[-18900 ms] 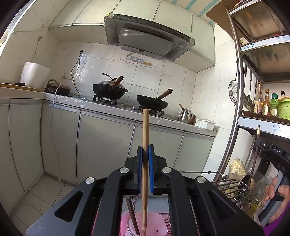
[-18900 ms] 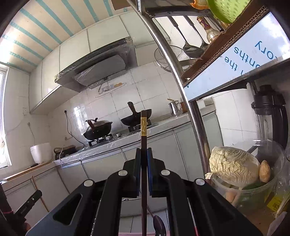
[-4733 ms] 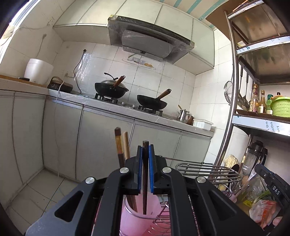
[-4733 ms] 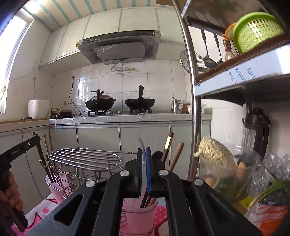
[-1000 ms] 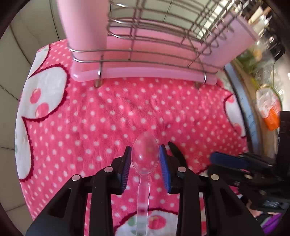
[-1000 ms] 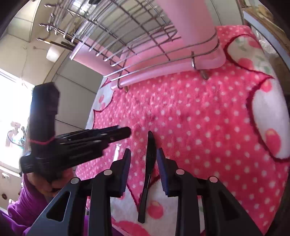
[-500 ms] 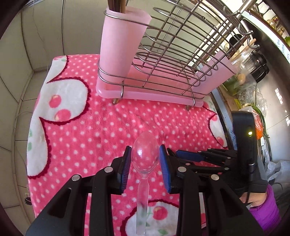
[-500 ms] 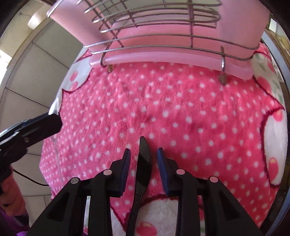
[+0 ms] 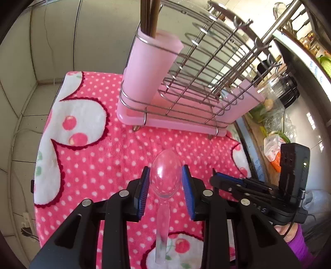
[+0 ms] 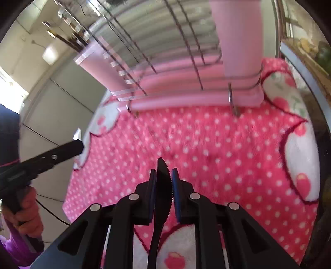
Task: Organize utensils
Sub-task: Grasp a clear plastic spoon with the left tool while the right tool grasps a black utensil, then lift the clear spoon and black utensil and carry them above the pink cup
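My left gripper (image 9: 166, 168) is shut on the bowl of a clear plastic spoon (image 9: 163, 225), held above the pink dotted cloth (image 9: 99, 165). In front stands a wire rack on a pink tray (image 9: 178, 123). Its pink cup (image 9: 149, 66) holds brown chopsticks (image 9: 152, 16). My right gripper (image 10: 163, 171) has a black serrated knife (image 10: 163, 186) upright between its blue pads. The jaws are closing and both pads touch the blade. The right gripper (image 9: 219, 180) also shows low at the right of the left wrist view. The right wrist view is blurred.
The rack (image 10: 186, 97) has a second pink cup (image 10: 240, 41) at its right end. A metal shelf with a blender (image 9: 289, 91) and bagged food (image 9: 273, 144) stands close on the right. Grey cabinets (image 9: 51, 41) and tiled floor lie beyond the cloth's left edge.
The left gripper rose and tilted up with the spoon, bringing the whole rack into view. The right jaws narrowed onto the black knife, and that view swung towards the rack.
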### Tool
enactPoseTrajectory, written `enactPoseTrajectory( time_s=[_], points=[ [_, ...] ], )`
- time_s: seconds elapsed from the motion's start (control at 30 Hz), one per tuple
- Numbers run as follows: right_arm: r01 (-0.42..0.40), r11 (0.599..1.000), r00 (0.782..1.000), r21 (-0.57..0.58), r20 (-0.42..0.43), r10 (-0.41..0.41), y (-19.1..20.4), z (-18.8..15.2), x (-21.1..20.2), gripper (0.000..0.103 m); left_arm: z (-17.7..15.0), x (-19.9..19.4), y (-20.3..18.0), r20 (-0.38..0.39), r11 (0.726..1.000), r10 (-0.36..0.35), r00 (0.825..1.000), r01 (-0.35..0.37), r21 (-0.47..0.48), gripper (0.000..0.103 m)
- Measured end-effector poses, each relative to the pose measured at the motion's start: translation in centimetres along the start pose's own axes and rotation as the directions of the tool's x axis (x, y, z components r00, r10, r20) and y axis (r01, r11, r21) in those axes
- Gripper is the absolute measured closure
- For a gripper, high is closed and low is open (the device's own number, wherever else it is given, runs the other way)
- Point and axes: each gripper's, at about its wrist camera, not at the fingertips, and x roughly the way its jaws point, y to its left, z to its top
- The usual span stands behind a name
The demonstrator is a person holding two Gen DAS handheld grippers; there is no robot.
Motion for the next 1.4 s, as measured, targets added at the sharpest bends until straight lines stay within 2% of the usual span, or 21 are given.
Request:
enactPoseTrajectory(
  time_s=[0.17, 0.43, 0.7, 0.93, 1.1, 1.4],
  points=[
    [-0.026, 1.000, 0.987, -0.009, 0.155, 0.027, 0.0, 0.1, -3.7, 0.089, 0.1, -1.4, 0.0, 0.070, 0.999, -0.035, 0.997, 0.036, -0.008, 0.072],
    [-0.040, 0.998, 0.948, -0.044, 0.314, 0.052, 0.6, 0.4, -8.0, 0.089, 0.4, -4.0, -0.6, 0.192, 0.998, -0.066, 0.979, 0.067, 0.001, 0.072],
    [-0.014, 0.997, 0.901, -0.076, 0.431, 0.045, 1.0, 0.7, -11.9, 0.089, 1.0, -6.8, -1.3, 0.319, 0.997, -0.082, 0.944, 0.075, 0.034, 0.072],
    [-0.004, 0.997, 0.859, -0.083, 0.510, 0.046, 1.0, 1.8, -14.7, 0.089, 2.1, -8.7, -1.8, 0.400, 0.996, -0.087, 0.912, 0.073, 0.049, 0.072],
    [0.023, 0.994, 0.820, -0.105, 0.571, 0.042, 1.7, 3.0, -16.8, 0.089, 3.2, -10.2, -2.5, 0.468, 0.996, -0.075, 0.880, 0.047, 0.070, 0.072],
    [0.091, 0.988, 0.736, -0.126, 0.677, 0.019, 2.6, 6.0, -19.8, 0.089, 6.1, -13.0, -4.0, 0.598, 0.995, -0.073, 0.798, 0.017, 0.099, 0.072]
  ],
)
